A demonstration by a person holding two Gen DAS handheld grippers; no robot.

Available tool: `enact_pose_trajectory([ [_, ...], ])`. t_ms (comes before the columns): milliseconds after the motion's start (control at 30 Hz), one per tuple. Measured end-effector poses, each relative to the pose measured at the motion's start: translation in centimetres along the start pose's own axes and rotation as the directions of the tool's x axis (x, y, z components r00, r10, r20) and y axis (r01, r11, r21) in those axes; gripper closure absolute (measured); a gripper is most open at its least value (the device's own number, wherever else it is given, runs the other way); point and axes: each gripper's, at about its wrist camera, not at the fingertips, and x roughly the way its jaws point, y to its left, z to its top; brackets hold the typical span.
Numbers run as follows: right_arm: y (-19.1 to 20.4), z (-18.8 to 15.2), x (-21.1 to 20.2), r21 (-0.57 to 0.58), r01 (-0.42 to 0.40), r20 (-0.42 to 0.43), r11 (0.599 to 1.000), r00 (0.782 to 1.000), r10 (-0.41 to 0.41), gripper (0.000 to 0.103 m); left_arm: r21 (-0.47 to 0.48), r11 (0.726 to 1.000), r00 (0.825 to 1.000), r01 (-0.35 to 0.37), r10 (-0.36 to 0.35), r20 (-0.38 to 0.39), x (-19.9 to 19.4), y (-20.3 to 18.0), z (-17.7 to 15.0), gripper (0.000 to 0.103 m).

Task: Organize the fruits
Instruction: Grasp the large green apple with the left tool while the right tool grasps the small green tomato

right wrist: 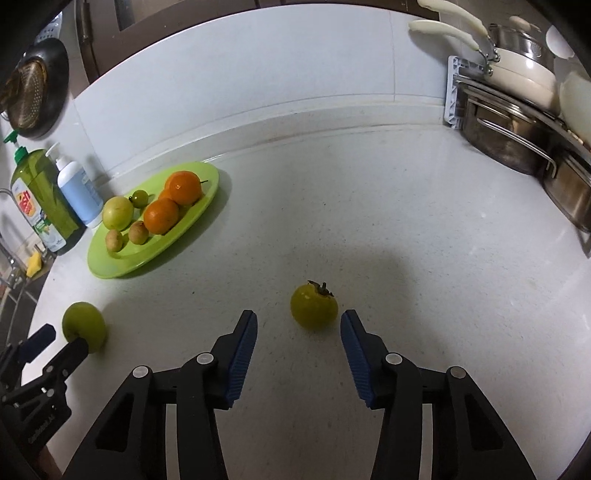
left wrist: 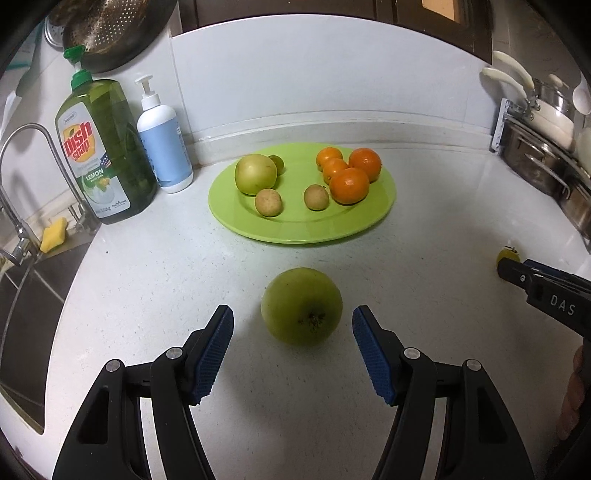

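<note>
A green apple (left wrist: 301, 306) lies on the white counter just ahead of my left gripper (left wrist: 292, 317), whose jaws stand open on either side of it without touching. A small yellow-green tomato (right wrist: 314, 305) with a dark stem lies in front of my right gripper (right wrist: 298, 321), also open, with gaps on both sides. Further back a lime-green plate (left wrist: 303, 229) holds a green apple (left wrist: 255, 174), several oranges (left wrist: 349, 185), two small brownish fruits (left wrist: 268, 202) and a small green tomato (left wrist: 276, 163). The right wrist view shows the plate (right wrist: 122, 267) at the left and the left gripper (right wrist: 61, 341) at the loose apple (right wrist: 84, 325).
A dish soap bottle (left wrist: 105, 147) and a white pump bottle (left wrist: 164, 144) stand left of the plate, beside a faucet (left wrist: 33, 158), a yellow sponge (left wrist: 53, 229) and the sink. Steel pots and pans (right wrist: 517, 110) crowd the right back corner. A colander (left wrist: 110, 22) hangs on the wall.
</note>
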Motion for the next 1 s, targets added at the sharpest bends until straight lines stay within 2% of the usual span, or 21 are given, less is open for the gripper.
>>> enact_pose_trajectory([
  [133,0.0,0.3,0.6,-0.006,-0.003,-0.010,1.000,1.000,0.003,0.058,0.000,1.000,1.000,-0.004,0.004,-0.014,0.7,-0.2,0.1,0.037],
  [333,-0.2,0.6,1.2,-0.005,-0.007,-0.025,1.000,1.000,0.007,0.061,0.008,1.000,1.000,0.001,-0.001,-0.027,1.3,-0.5,0.2,0.043],
  [400,-0.3,0.7,1.5,-0.003,-0.007,-0.034,1.000,0.999,0.007,0.062,0.007,1.000,1.000,0.004,-0.003,-0.031,1.5,-0.6,0.2,0.049],
  [500,-0.4,0.7,1.8,-0.004,-0.002,-0.042,1.000,0.999,0.002,0.068,0.009,1.000,0.999,0.004,-0.003,-0.036,1.6,-0.6,0.2,0.053],
  [567,-0.4,0.8,1.9,-0.009,0.001,-0.043,1.000,0.999,-0.001,0.071,0.009,1.000,0.999,0.004,-0.004,-0.035,1.6,-0.7,0.2,0.053],
  [733,-0.2,0.8,1.8,-0.028,0.004,-0.039,1.000,0.999,-0.005,0.072,0.016,1.000,1.000,0.009,-0.009,-0.028,1.6,-0.6,0.2,0.054],
  [1000,1.1,0.5,0.4,-0.062,-0.054,-0.031,0.997,0.998,0.052,0.072,0.015,0.998,0.999,0.053,-0.053,-0.011,0.5,-0.5,0.5,0.054],
])
